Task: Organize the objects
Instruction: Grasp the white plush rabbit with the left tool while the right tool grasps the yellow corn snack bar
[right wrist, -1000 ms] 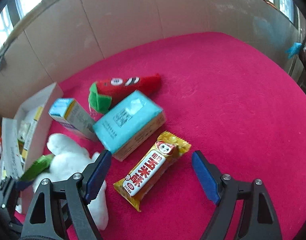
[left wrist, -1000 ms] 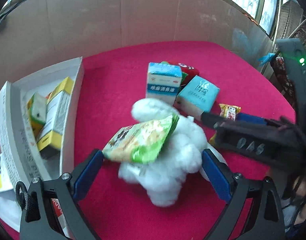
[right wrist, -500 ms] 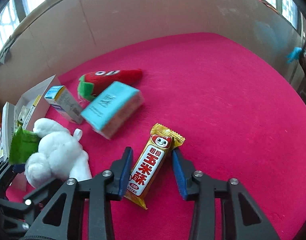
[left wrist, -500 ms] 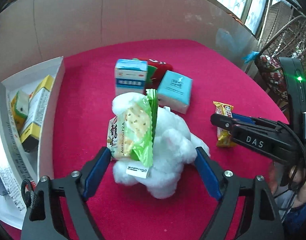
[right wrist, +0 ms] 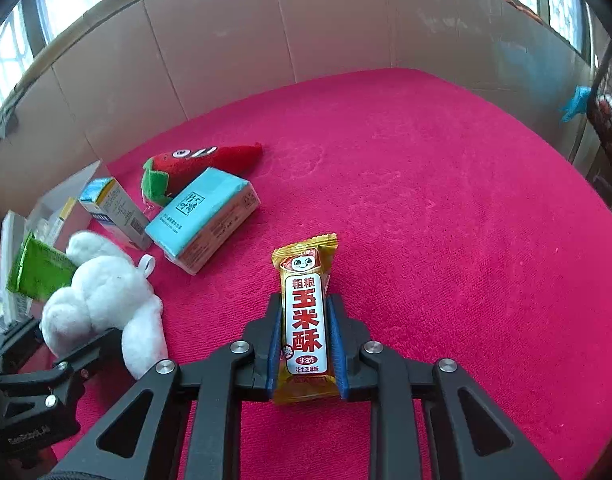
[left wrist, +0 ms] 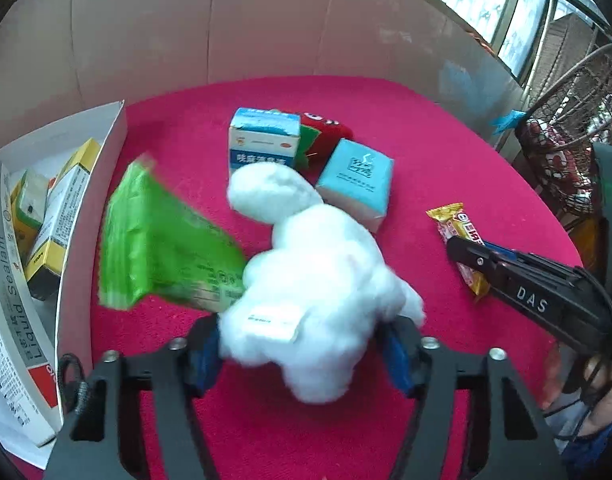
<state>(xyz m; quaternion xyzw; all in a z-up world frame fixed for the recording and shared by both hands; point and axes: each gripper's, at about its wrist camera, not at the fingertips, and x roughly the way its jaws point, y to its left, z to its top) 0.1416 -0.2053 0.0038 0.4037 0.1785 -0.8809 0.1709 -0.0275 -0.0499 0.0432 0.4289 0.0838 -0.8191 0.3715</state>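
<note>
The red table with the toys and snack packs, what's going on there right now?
A person is tidying loose items with a handheld gripper in each hand. The right gripper has closed on the yellow snack bar, which lies on the red cloth. The left gripper has just been closing around the white plush toy, its pads against the fluff. A green snack bag leans beside the plush. The white box at the left already holds several cartons.

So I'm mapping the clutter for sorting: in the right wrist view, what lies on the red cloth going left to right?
Green snack packet → white plush toy → teal tissue pack → yellow snack bar, clamped in the right gripper.
</note>
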